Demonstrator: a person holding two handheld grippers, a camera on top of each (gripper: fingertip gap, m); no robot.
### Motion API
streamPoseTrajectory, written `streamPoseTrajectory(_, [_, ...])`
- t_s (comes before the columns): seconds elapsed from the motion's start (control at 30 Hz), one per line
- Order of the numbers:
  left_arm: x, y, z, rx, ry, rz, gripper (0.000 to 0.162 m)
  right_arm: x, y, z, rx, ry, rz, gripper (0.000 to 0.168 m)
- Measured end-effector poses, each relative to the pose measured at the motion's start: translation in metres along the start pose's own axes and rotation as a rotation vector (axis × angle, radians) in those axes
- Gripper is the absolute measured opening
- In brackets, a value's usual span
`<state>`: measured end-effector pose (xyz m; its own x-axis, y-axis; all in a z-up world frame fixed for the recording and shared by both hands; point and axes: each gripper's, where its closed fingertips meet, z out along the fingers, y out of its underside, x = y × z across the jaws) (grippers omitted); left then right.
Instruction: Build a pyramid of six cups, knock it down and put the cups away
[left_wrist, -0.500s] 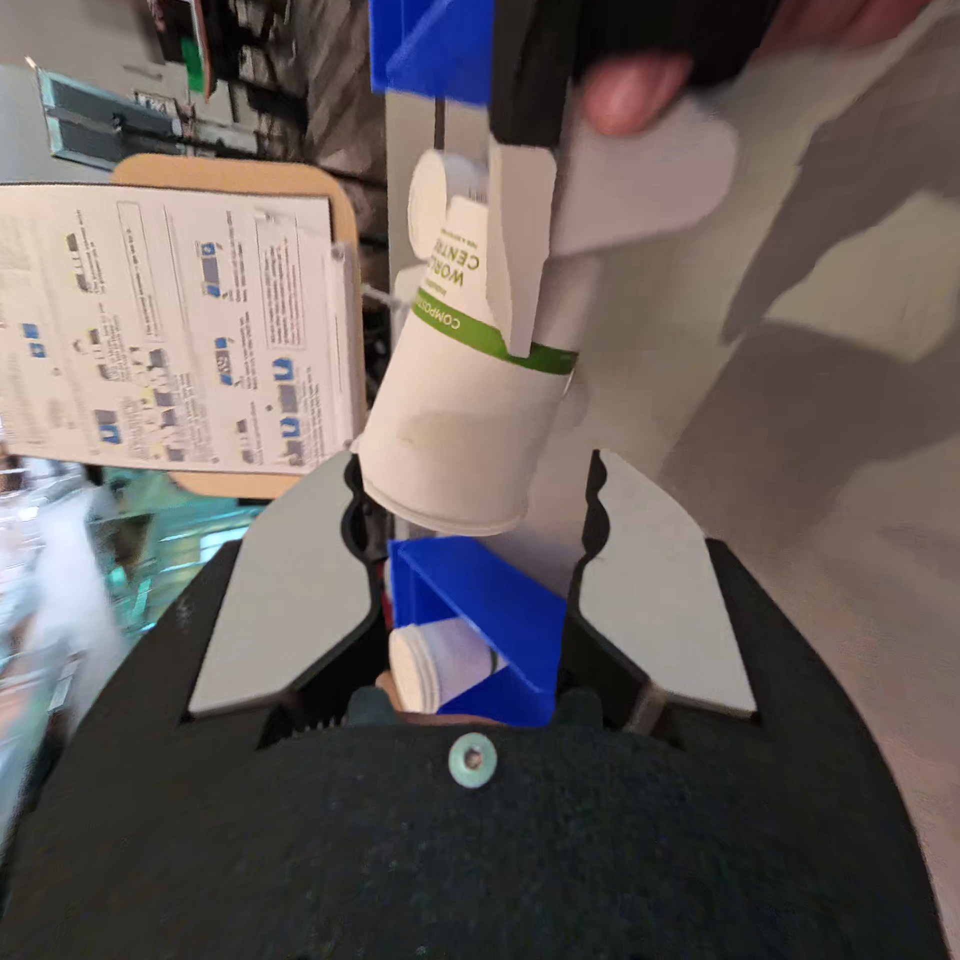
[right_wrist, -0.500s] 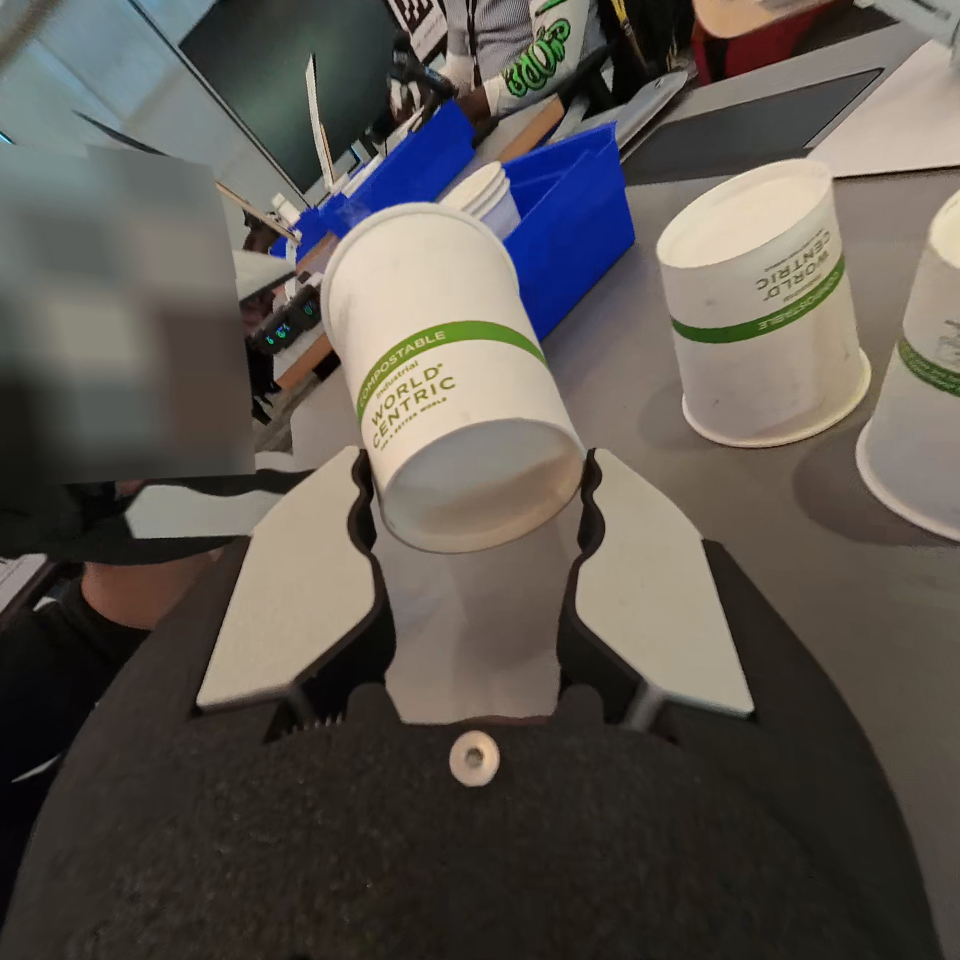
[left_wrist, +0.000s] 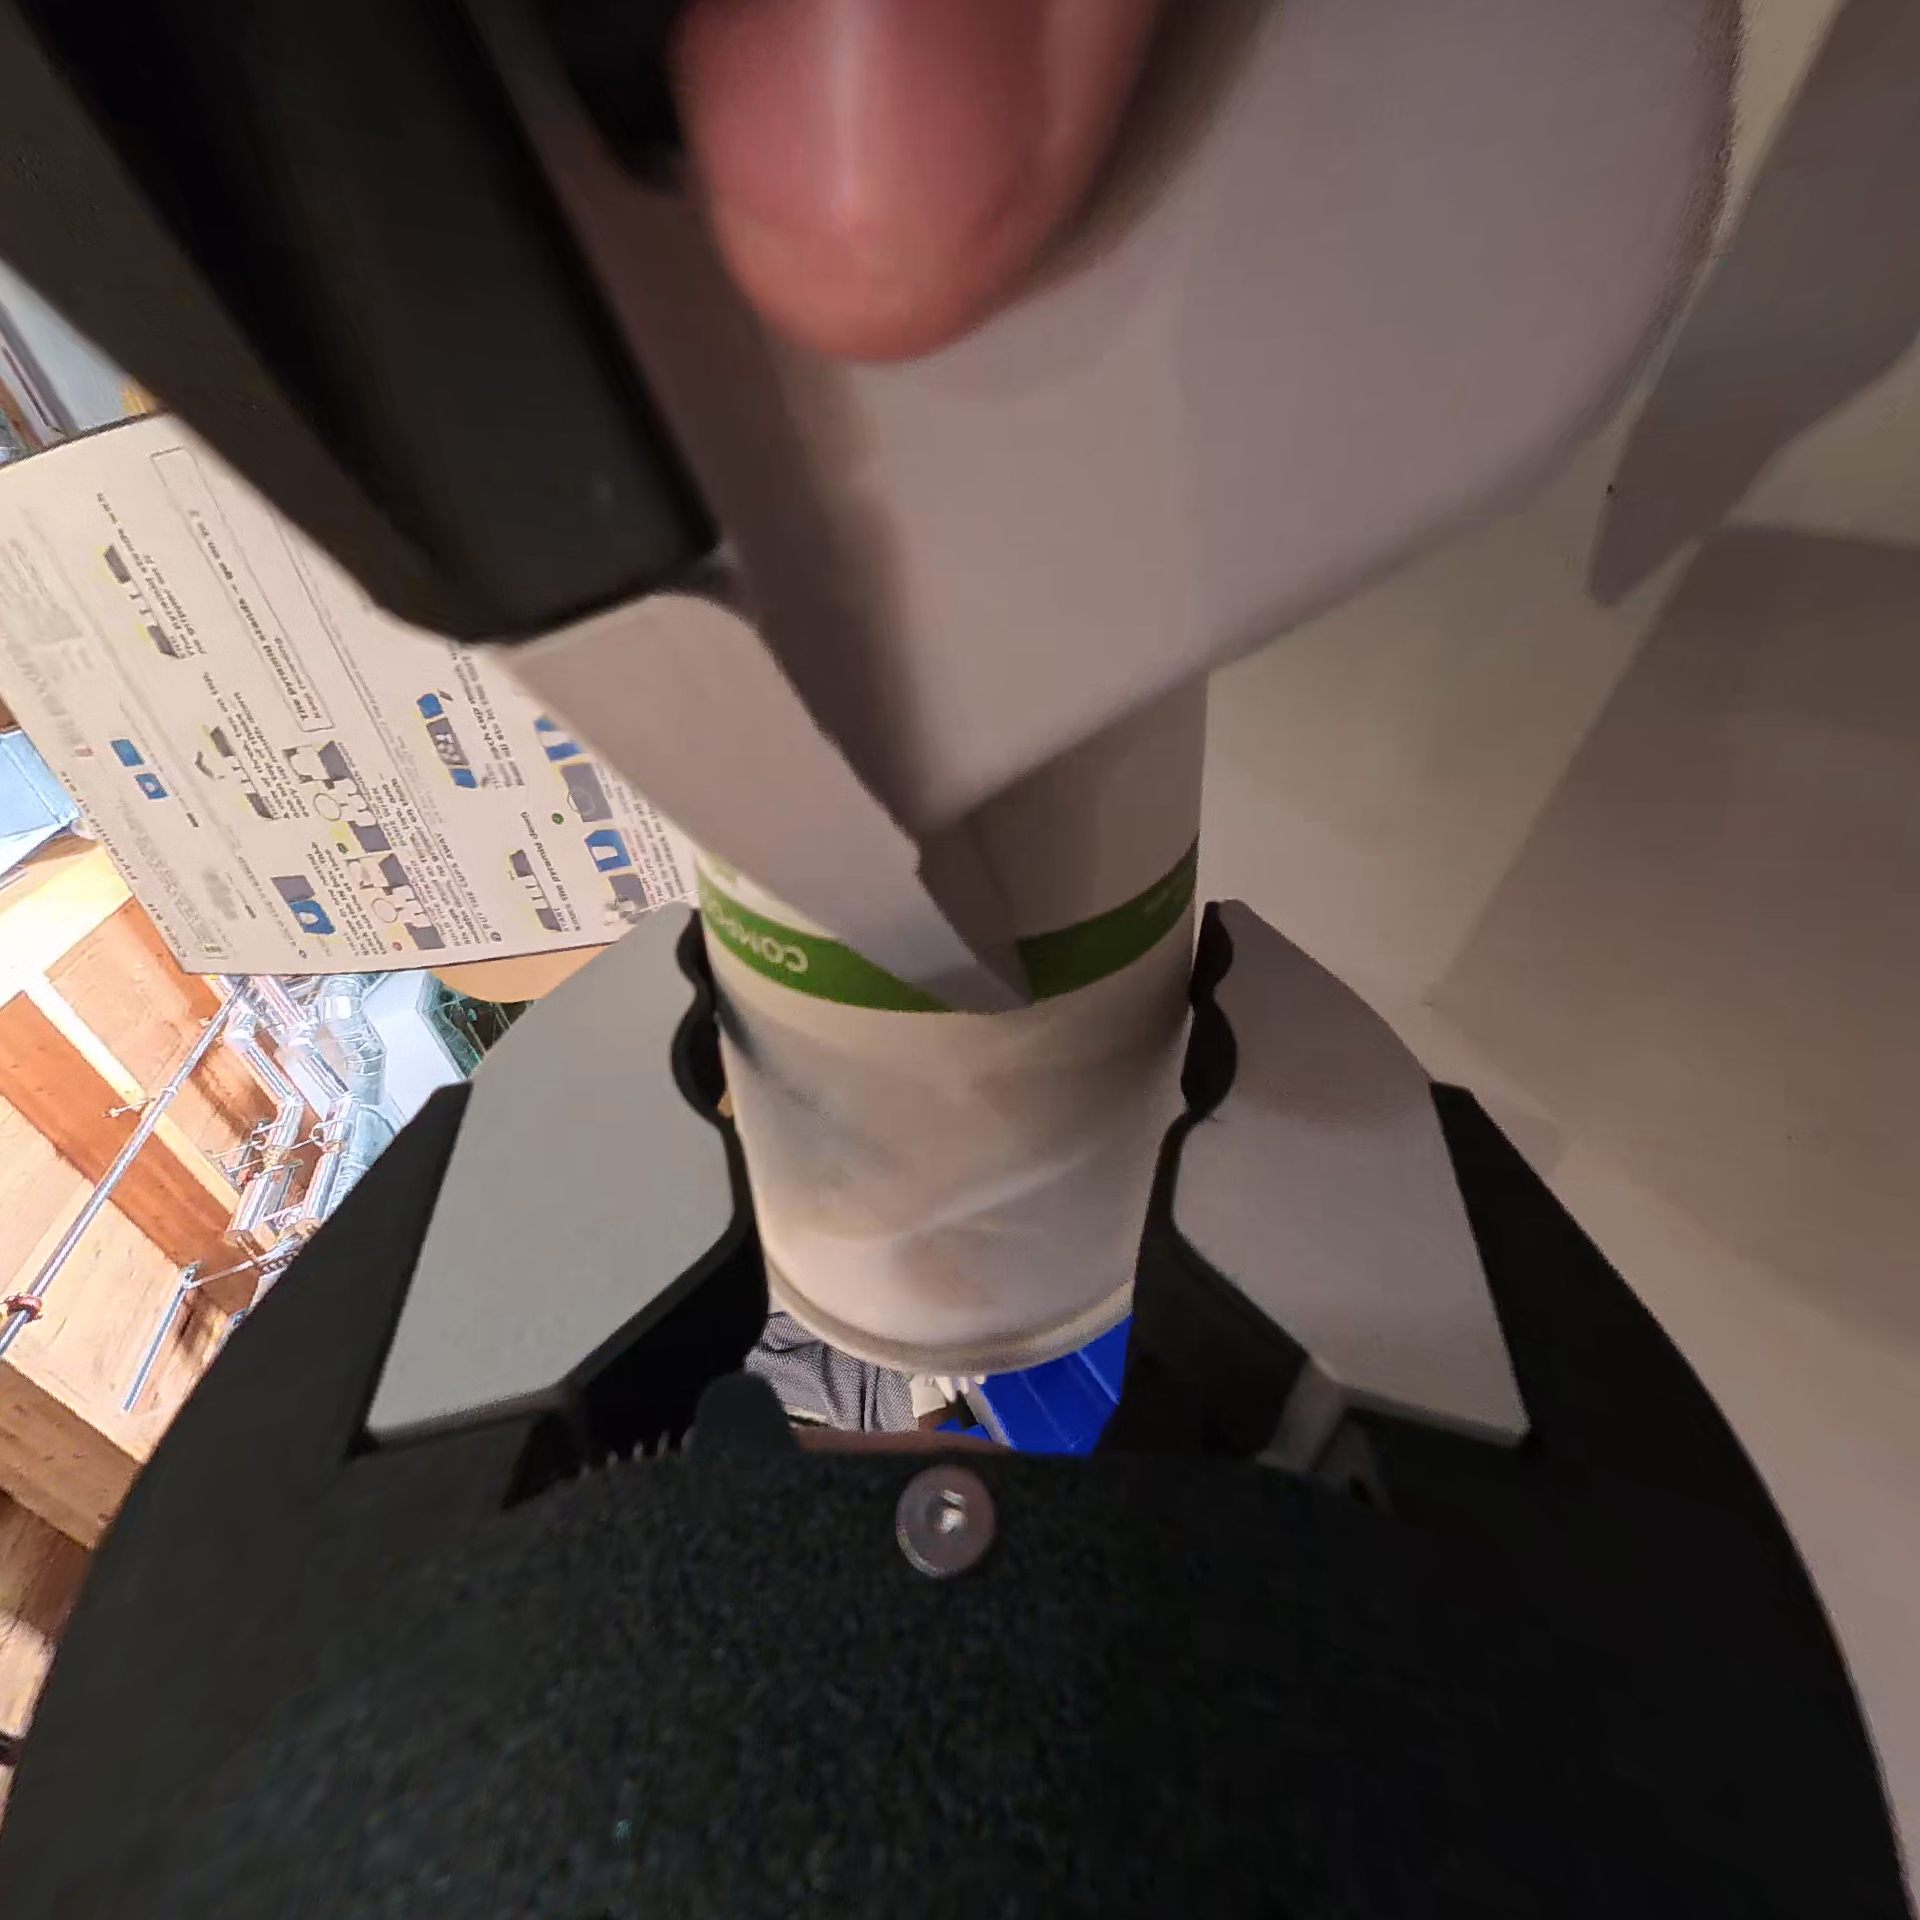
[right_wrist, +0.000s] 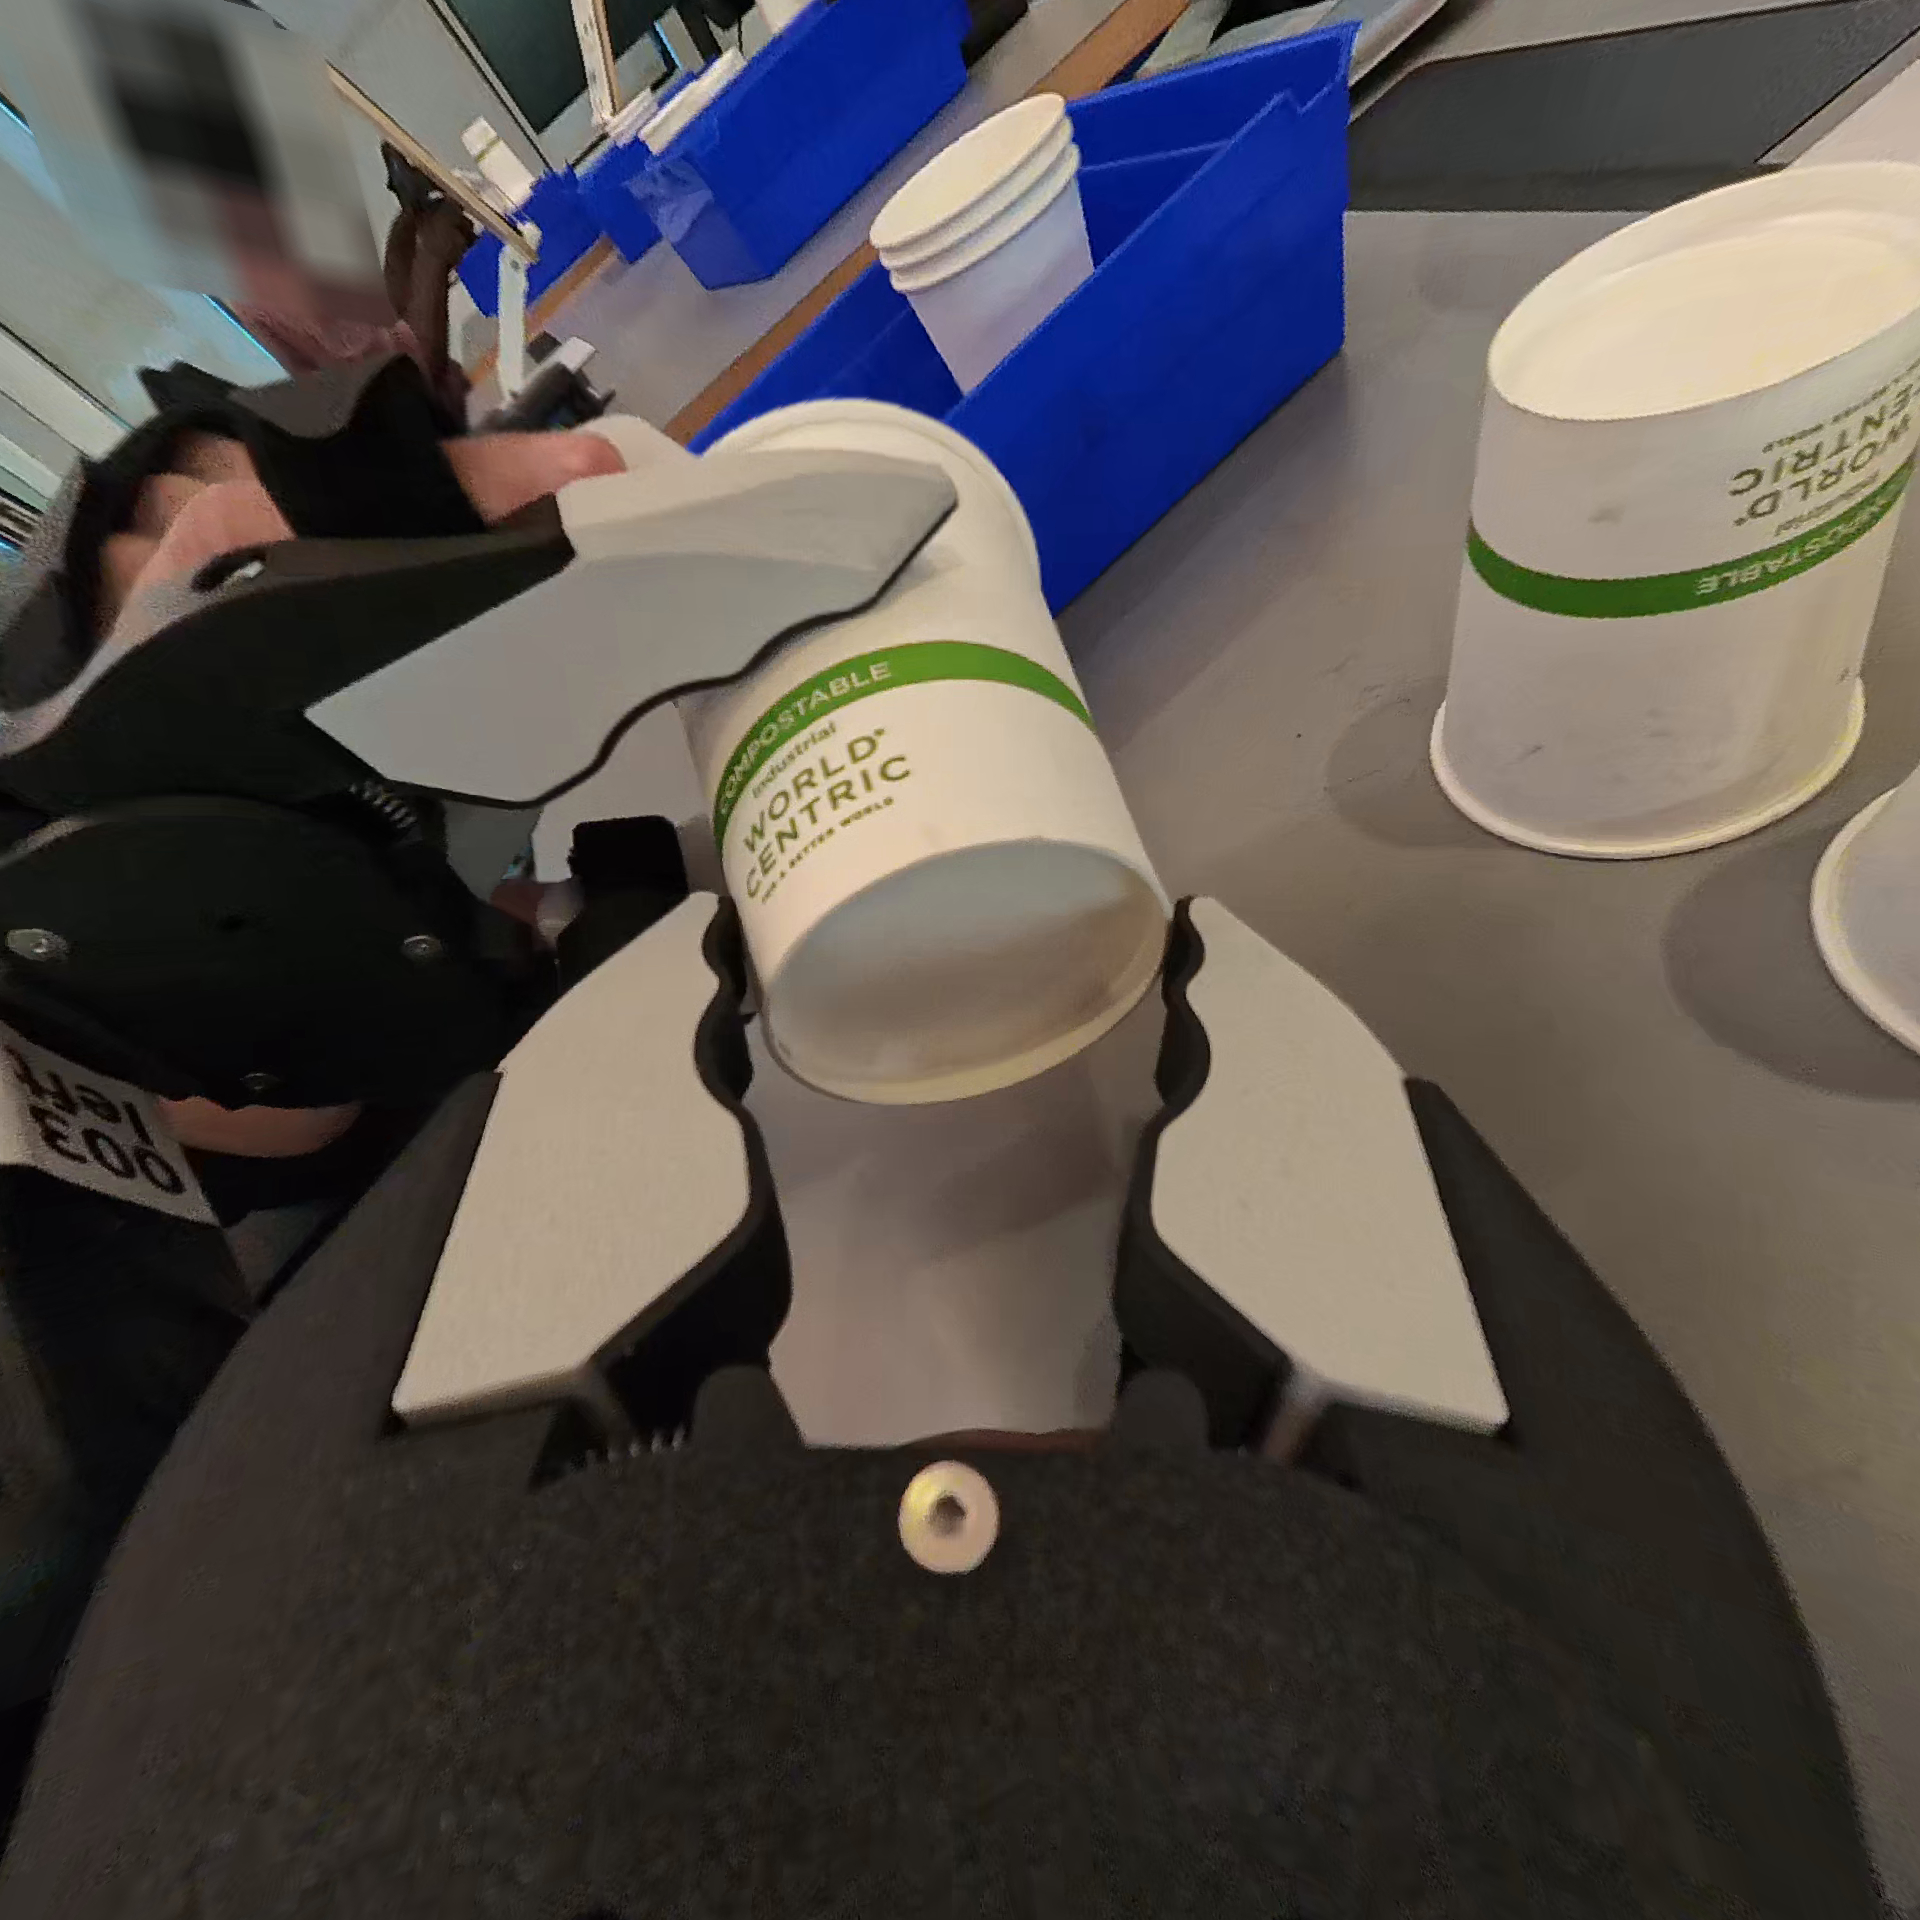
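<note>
The right gripper stayed clamped on the rim end of the white, green-banded cup, held tilted above the grey table. Half a second before, the left gripper had the cup ahead of its tips; now its fingers stood either side of the cup's wall, though whether they pressed I could not tell. Bare table lay open to the right, up to an upturned cup and another cup's rim at the picture's edge. Just behind the held cup ran the near wall of a blue bin, a stack of cups standing inside it.
</note>
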<state>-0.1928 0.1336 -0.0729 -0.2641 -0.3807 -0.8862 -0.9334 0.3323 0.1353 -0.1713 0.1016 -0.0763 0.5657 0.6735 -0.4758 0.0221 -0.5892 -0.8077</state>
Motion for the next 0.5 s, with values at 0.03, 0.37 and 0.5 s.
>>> streamPoseTrajectory(0.03, [0.001,0.0,0.001,0.002,-0.004,0.005,0.086,0.001,0.001,0.0,-0.003,0.007,-0.001,0.077])
streamPoseTrajectory(0.37, [-0.023,-0.004,0.026,0.253,0.011,-0.458,0.084,0.025,-0.047,-0.05,0.256,0.081,-0.039,0.08])
streamPoseTrajectory(0.5, [-0.035,0.023,0.056,0.27,0.009,-0.85,0.084,0.033,-0.06,-0.072,0.317,0.105,-0.055,0.077])
